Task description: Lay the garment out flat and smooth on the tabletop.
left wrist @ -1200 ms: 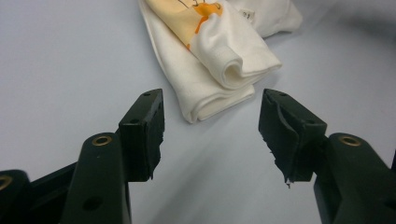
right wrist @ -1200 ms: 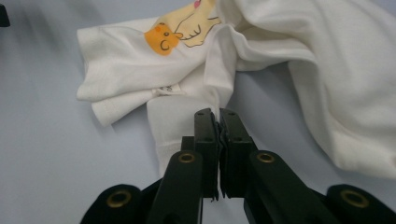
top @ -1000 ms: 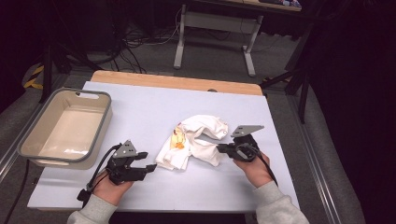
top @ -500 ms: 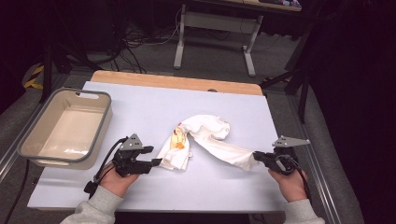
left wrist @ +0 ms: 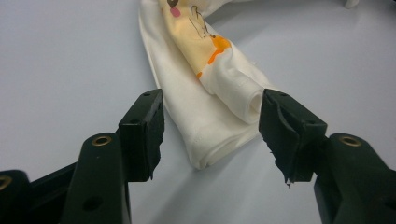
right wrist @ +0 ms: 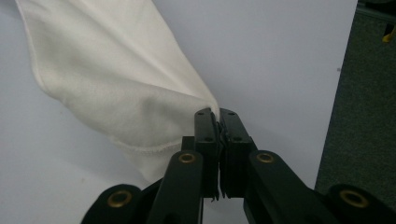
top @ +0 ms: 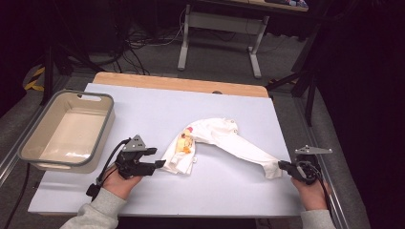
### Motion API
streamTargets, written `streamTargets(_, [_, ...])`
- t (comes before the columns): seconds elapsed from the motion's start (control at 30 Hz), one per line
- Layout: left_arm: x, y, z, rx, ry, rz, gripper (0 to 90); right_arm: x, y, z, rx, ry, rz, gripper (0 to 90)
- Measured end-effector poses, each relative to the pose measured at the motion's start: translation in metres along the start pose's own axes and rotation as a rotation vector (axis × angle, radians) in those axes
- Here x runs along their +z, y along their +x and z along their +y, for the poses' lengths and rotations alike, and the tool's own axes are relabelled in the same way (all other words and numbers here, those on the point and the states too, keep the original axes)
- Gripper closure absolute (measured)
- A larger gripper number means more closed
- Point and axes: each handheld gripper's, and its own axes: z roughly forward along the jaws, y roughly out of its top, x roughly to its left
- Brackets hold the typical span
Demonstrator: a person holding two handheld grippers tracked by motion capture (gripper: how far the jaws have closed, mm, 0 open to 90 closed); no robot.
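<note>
Since the earlier frame the right hand-held gripper [top: 286,167] has dragged a sleeve of the white baby garment [top: 224,140] to the counter's [top: 143,102] lower right. Pinched only at the cuff, it could slip; the left hand-held gripper [top: 155,158], spread, restrains nothing.

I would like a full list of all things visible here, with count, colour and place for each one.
garment: one, white with a yellow-orange print, middle of the table, stretched toward the right edge.
bin: one, grey rim, beige inside, left side of the table.
table: one, pale top, wooden far edge.
desk frame: one, grey, on the floor behind.
left gripper: one, black, open, beside the garment's folded end.
right gripper: one, black, shut on the garment's corner.
</note>
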Motion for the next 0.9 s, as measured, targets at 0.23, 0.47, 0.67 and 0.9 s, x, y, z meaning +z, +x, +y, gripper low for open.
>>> streamTargets(0.23, [0.002, 0.002, 0.003, -0.002, -0.002, 0.003, 40.7, 0.002, 0.01, 0.009, -0.032, -0.045, 0.043, 61.1])
streamTargets(0.47, [0.006, 0.007, 0.016, 0.003, 0.003, 0.004, 40.5, 0.013, 0.041, 0.037, -0.097, -0.134, 0.122, 44.8])
streamTargets(0.67, [0.016, 0.015, 0.028, 0.018, 0.034, 0.026, 43.4, 0.047, 0.063, 0.06, -0.134, -0.089, 0.152, 48.3])
streamTargets(0.9, [0.033, 0.03, 0.036, -0.02, 0.09, 0.021, 50.1, 0.082, 0.073, 0.079, -0.148, -0.042, 0.143, 55.2])
